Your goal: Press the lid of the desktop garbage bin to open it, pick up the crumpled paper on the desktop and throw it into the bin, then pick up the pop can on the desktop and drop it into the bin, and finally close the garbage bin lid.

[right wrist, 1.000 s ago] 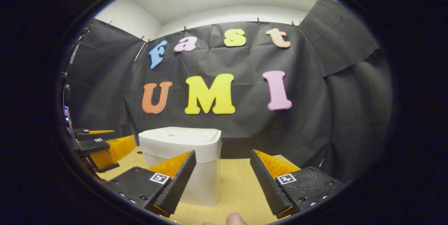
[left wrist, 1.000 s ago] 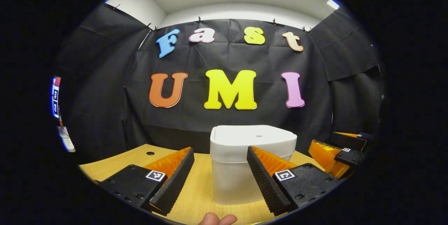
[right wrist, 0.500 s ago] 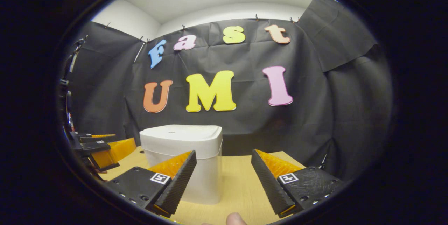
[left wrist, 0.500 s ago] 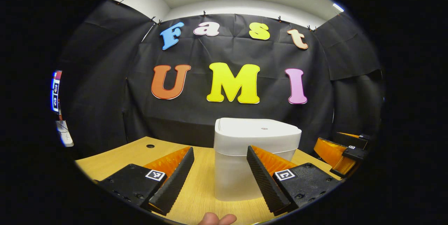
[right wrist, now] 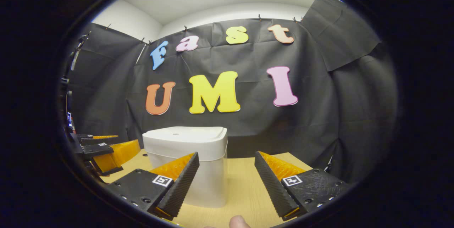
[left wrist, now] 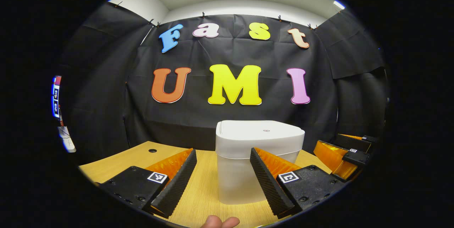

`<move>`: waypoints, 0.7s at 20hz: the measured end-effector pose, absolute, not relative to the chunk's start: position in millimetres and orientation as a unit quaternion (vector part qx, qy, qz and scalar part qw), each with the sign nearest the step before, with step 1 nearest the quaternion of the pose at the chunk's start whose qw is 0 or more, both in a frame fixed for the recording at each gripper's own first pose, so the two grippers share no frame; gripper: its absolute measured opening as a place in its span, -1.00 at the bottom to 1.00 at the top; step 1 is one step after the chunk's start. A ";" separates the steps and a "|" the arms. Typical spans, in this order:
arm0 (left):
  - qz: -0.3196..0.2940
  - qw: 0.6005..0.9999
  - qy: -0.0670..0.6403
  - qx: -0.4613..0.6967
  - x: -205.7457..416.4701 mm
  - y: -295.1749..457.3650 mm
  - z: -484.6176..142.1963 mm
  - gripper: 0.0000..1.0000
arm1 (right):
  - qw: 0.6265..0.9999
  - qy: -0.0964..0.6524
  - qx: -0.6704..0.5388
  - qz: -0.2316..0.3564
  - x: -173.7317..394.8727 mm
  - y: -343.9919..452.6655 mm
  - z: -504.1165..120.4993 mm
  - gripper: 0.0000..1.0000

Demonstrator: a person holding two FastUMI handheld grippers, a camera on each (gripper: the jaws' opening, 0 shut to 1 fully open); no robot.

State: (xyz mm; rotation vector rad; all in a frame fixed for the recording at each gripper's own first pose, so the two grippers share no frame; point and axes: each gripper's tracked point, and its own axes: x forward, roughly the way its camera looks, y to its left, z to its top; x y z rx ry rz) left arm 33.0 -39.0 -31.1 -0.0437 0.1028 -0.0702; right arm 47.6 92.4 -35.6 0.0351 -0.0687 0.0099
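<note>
Item: your left gripper (left wrist: 222, 171), jaws apart, empty. Your right gripper (right wrist: 226, 173), jaws apart, empty. Beyond, on the desk (right wrist: 244, 192): bin (left wrist: 255, 160), lid (left wrist: 260, 130) shut. Risk: press the lid off-centre and the light bin may tip or slide away.

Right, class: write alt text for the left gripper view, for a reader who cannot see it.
A white bin with its lid shut stands on a wooden table, straight ahead of the open left hand-held gripper. The right hand-held gripper is at the right edge, beside the bin.
</note>
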 end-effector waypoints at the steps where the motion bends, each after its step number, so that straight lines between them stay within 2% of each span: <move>1: -0.038 0.998 0.051 -0.020 32.2 -41.0 -30.2 0.94 | 0.999 -0.038 0.018 0.004 45.7 92.1 -33.7 0.92; 14: -0.033 0.998 0.048 -0.019 20.0 -39.3 -23.4 0.94 | 0.999 -0.036 -0.005 0.029 36.4 111.8 -41.5 0.93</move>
